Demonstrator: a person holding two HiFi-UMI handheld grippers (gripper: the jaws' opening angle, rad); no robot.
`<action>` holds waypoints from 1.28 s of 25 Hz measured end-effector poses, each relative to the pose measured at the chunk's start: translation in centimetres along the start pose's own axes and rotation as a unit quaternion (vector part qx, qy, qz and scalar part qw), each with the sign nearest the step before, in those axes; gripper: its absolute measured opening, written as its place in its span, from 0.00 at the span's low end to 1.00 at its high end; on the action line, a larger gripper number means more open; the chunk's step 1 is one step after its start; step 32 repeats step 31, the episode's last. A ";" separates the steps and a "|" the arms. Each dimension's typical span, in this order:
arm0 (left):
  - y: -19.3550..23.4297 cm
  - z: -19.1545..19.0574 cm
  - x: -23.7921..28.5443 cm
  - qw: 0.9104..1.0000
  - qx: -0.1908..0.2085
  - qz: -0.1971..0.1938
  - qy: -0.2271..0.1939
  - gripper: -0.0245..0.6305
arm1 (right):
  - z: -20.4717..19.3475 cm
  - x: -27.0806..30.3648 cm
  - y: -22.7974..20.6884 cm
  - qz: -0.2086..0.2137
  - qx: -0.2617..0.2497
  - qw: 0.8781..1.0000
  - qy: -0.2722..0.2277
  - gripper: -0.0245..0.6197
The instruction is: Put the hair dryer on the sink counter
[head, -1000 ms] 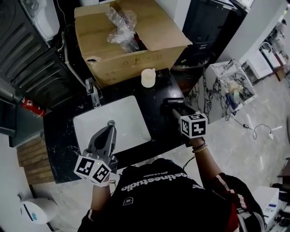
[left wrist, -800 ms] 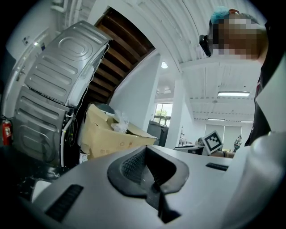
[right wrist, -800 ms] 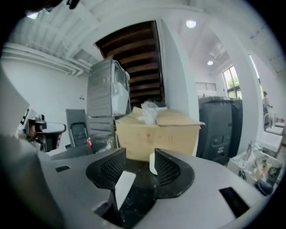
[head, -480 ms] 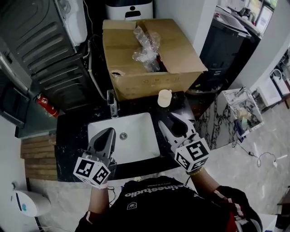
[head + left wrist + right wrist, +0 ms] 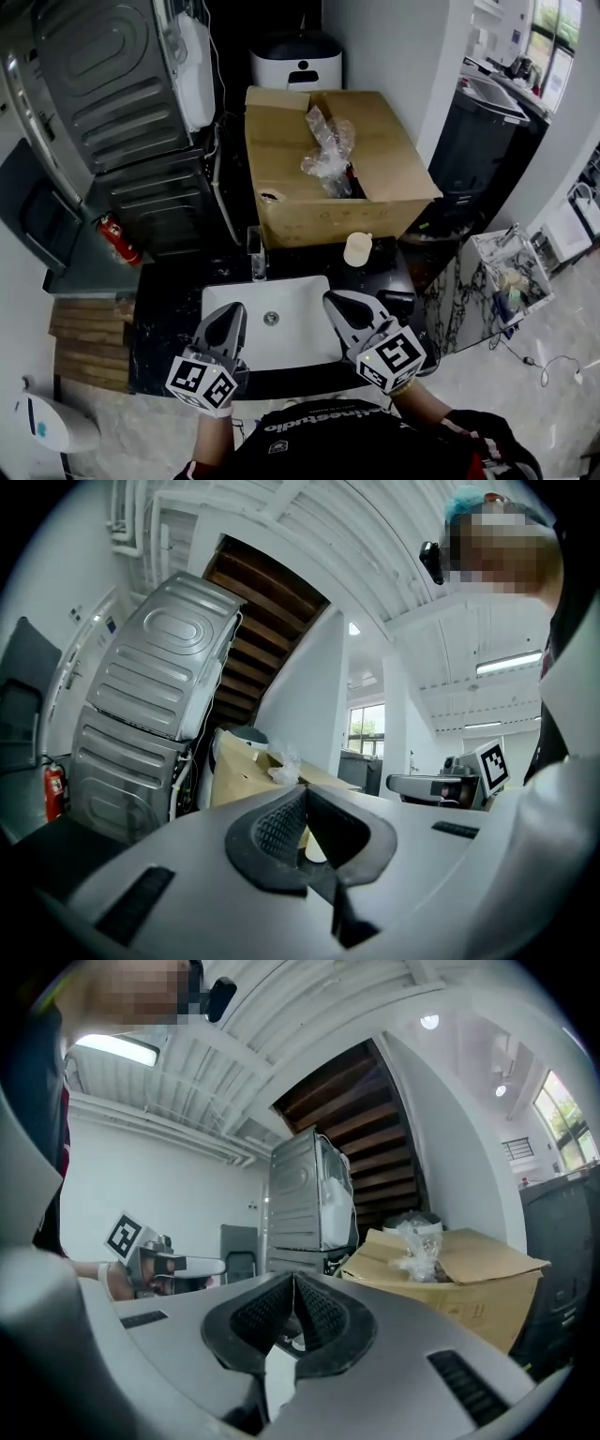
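Lying crosswise: hair dryer on counter

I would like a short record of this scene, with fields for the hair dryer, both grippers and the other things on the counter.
hair dryer: dark, lies at the right end of the sink counter, not held
left gripper: shut, empty, over the basin
right gripper: shut, empty, at the basin's right edge
also on counter: cream cup, faucet
behind: open cardboard box
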State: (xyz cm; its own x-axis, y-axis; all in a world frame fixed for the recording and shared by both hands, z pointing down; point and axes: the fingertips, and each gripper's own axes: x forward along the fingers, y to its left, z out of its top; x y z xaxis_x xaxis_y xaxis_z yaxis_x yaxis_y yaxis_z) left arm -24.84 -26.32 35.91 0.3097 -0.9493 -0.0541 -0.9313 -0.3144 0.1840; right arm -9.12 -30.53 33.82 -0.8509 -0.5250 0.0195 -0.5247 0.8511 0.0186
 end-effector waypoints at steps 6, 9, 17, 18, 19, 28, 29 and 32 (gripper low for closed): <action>-0.2 -0.2 -0.1 1.000 -0.003 0.001 -0.001 0.06 | -0.4 -0.1 0.1 0.000 0.010 1.000 0.008 0.10; -0.5 -0.4 0.0 1.000 -0.004 -0.003 0.001 0.06 | -0.6 -0.4 0.1 -0.002 0.012 1.000 0.010 0.10; -1.1 -0.2 0.5 1.000 -0.013 -0.004 0.003 0.06 | -1.0 -1.0 -0.6 -0.012 0.015 1.000 0.022 0.10; -1.1 -0.1 0.5 1.000 -0.015 -0.002 0.003 0.06 | -1.1 -1.1 -0.6 -0.013 0.014 1.000 0.024 0.10; -1.1 -0.1 0.5 1.000 -0.016 -0.001 0.003 0.06 | -1.2 -1.2 -0.6 -0.014 0.013 1.000 0.025 0.10; -1.1 -0.2 0.6 1.000 -0.012 -0.006 0.004 0.06 | -1.3 -1.1 -0.7 -0.017 0.016 0.999 0.027 0.10; -1.2 -0.2 0.5 1.000 -0.011 -0.007 0.004 0.06 | -1.3 -1.1 -0.6 -0.017 0.016 0.999 0.027 0.10; -1.3 -0.3 0.4 1.000 -0.007 -0.010 0.004 0.06 | -1.3 -1.1 -0.6 -0.018 0.017 0.999 0.027 0.10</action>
